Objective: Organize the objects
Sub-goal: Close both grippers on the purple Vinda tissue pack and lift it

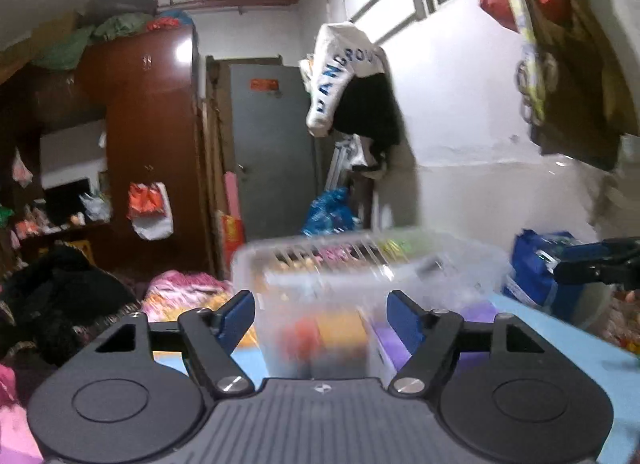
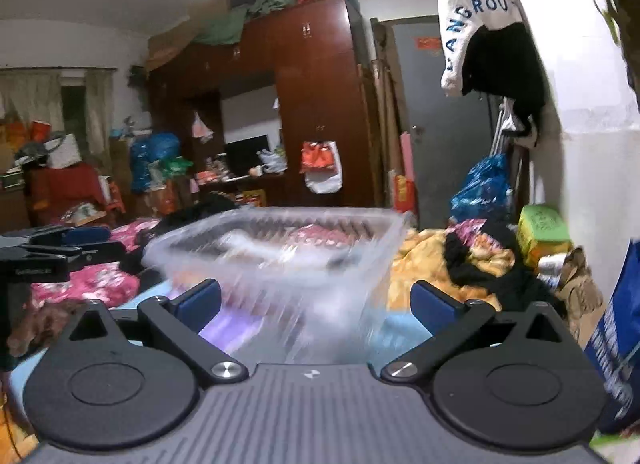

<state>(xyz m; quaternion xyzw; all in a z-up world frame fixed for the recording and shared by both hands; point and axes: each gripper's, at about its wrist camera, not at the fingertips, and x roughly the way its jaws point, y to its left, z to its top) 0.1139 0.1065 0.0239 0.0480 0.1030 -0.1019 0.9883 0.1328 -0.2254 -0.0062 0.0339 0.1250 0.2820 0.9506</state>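
A clear plastic storage box [image 1: 360, 276] stands on a light blue surface [image 1: 568, 344] right in front of both grippers, blurred by motion. Orange, yellow and purple items show dimly through its wall [image 1: 320, 336]. My left gripper [image 1: 320, 316] is open, its blue-padded fingers [image 1: 240, 316] spread on either side of the box's near end. My right gripper [image 2: 316, 304] is open too, with the same box [image 2: 280, 248] between its fingers [image 2: 432, 300]. Each gripper shows at the edge of the other's view, the right one [image 1: 600, 260] and the left one [image 2: 60, 252].
A bed with pink and yellow floral bedding [image 2: 440, 264] and dark clothes [image 1: 60, 292] lies behind the box. A brown wardrobe [image 1: 148, 136], a grey door [image 1: 272, 144], hanging clothes [image 1: 352, 84] and blue bags [image 1: 540, 264] fill the room.
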